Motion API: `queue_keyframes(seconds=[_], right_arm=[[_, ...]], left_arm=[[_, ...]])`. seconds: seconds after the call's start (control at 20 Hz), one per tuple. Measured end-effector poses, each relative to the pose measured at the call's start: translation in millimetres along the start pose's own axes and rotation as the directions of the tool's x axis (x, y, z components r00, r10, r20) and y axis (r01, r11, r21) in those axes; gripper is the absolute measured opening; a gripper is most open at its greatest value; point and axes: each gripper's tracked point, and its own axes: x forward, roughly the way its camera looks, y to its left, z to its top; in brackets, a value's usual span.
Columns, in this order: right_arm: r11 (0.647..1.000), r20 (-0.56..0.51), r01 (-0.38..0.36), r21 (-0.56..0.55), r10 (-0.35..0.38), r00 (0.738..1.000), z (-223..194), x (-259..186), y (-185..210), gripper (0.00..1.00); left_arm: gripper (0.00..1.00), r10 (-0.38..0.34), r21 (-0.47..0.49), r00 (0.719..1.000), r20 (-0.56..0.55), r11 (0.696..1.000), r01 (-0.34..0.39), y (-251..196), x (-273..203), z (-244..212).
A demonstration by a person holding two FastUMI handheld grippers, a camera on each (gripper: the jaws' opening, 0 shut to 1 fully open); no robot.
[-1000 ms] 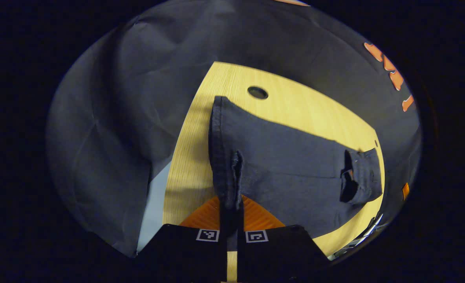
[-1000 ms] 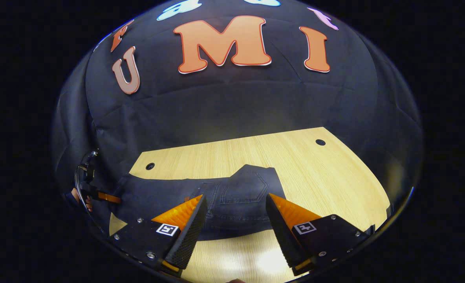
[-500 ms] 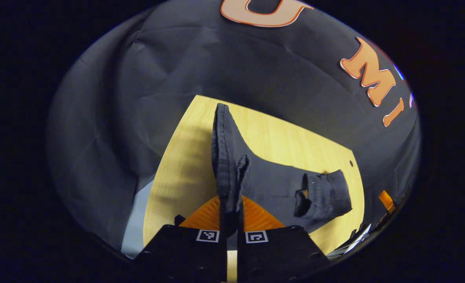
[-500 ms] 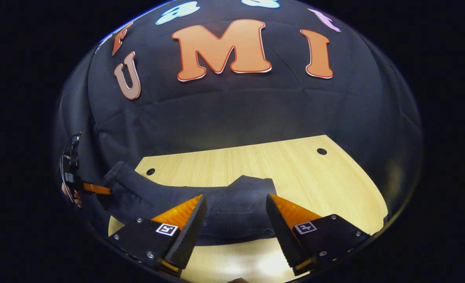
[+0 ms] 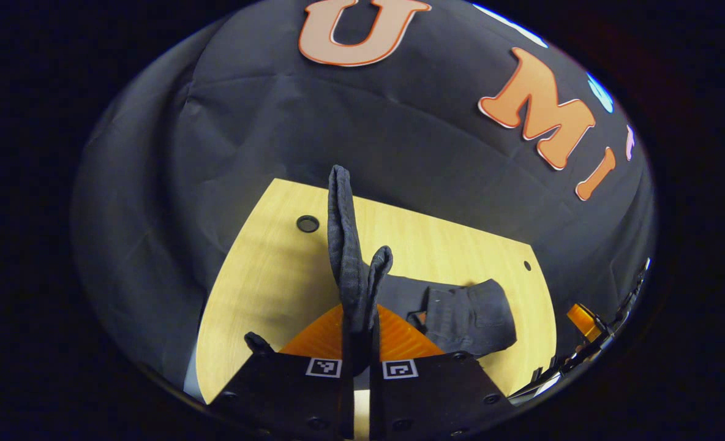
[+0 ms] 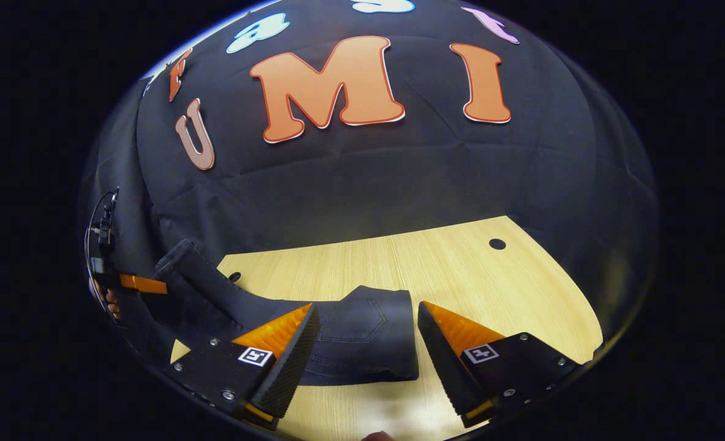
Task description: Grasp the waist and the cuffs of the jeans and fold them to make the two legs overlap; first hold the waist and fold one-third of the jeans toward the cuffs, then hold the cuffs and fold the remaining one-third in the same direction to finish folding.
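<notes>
We have raised the cuffs [image 5: 351, 257] higher off the table [image 5: 258, 288], left gripper [image 5: 356, 334] clamped on them. Right gripper [image 6: 365, 343] waits apart at six o'clock, above the folded waist [image 6: 368, 331]; the last fold has begun.

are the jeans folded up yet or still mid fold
Mid fold: the left gripper holds the cuff end of the jeans raised above the table.

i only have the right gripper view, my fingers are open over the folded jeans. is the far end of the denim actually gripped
Observer: Yes. The left gripper is shut on the cuffs, which stand up between its fingers.
Operator: both layers caught?
Observer: Two hem edges rise from the grip, one taller than the other.
Operator: anything behind that raised leg
Observer: A round hole in the table, beside the cuffs.
</notes>
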Motion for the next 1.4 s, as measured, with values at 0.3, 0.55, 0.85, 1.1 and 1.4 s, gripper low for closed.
queue_keyframes(seconds=[0.3,0.55,0.85,1.1,1.4], right_arm=[[1.000,0.022,-0.020,0.010,0.020,1.000,10.1,-1.7,-31.8,0.98],[0.999,0.034,-0.043,0.027,0.042,0.999,16.6,1.2,-50.5,0.98],[0.997,0.029,-0.073,0.021,0.073,0.997,16.0,6.5,-66.5,0.99],[0.996,0.037,-0.090,0.027,0.089,0.995,19.5,8.1,-83.7,0.99],[0.995,0.036,-0.085,0.043,0.083,0.996,18.3,7.4,-100.1,0.99]], left_arm=[[0.10,-0.040,0.032,0.999,0.023,0.999,0.040,-75.0,-2.5,3.2],[0.10,-0.061,0.048,0.998,0.029,0.997,0.059,-126.1,1.4,-2.6],[0.10,-0.074,0.073,0.997,0.038,0.995,0.071,-182.2,7.7,-9.7],[0.10,-0.092,0.079,0.995,0.022,0.993,0.090,-226.3,20.1,-23.5],[0.10,-0.107,0.124,0.994,-0.033,0.986,0.110,-279.7,59.0,-53.6]])
